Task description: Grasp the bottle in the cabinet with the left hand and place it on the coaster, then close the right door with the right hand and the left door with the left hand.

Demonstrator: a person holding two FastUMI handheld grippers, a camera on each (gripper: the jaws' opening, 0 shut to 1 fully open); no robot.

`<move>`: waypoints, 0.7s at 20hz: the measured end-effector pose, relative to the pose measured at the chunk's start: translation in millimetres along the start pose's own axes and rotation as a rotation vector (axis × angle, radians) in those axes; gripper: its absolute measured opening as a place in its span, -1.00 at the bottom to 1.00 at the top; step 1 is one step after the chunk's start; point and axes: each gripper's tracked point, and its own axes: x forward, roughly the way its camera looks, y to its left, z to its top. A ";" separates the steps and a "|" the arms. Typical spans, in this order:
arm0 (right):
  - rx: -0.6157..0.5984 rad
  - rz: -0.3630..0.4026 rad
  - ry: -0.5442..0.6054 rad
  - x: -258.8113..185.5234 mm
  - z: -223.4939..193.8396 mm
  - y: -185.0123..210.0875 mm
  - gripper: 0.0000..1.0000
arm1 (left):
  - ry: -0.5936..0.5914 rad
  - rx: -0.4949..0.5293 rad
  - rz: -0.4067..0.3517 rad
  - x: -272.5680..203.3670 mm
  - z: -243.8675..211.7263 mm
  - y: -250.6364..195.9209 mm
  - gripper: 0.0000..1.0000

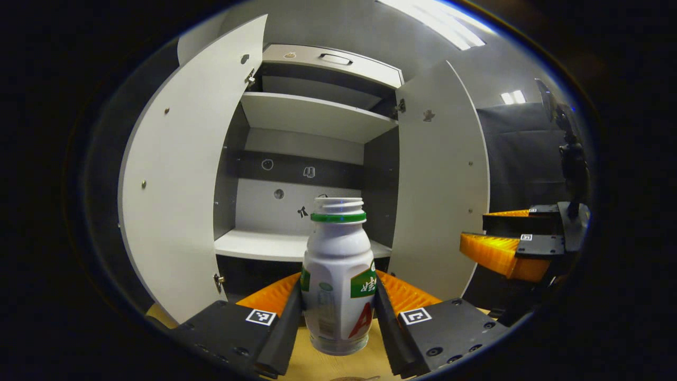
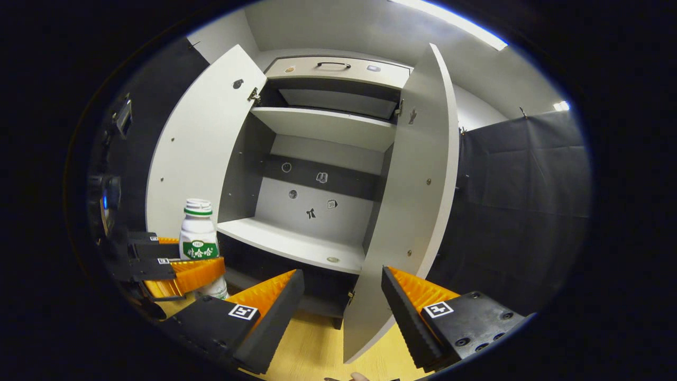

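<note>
Open cabinet (image 1: pixel 312 159) between swung-out doors (image 1: pixel 174 180)

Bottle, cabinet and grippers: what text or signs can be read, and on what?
Bottle label: print partly hidden by the left gripper's jaws, not readable whole.
Gripper tags: square coded patterns, no words.
Cabinet back panel: small picture stickers, no words.

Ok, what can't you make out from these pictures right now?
- Coaster: just a sliver at the bottom edge of the left gripper view, too cut off to be sure.
- Bottle base in the right gripper view: hidden behind the left gripper.
- Bottle label: too small to read.
- Cabinet foot: behind the right gripper.
</note>
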 end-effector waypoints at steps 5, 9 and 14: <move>-0.019 0.077 0.021 -8.2 -36.5 6.0 0.95 | 0.043 -0.007 0.069 -22.7 -84.4 -3.3 0.41; -0.035 0.121 0.045 -8.4 -65.5 17.6 0.95 | 0.011 -0.024 0.063 -32.8 -129.9 -11.3 0.41; -0.016 0.195 0.053 -5.3 -101.4 43.6 0.96 | 0.011 -0.016 0.045 -40.2 -185.5 -13.8 0.41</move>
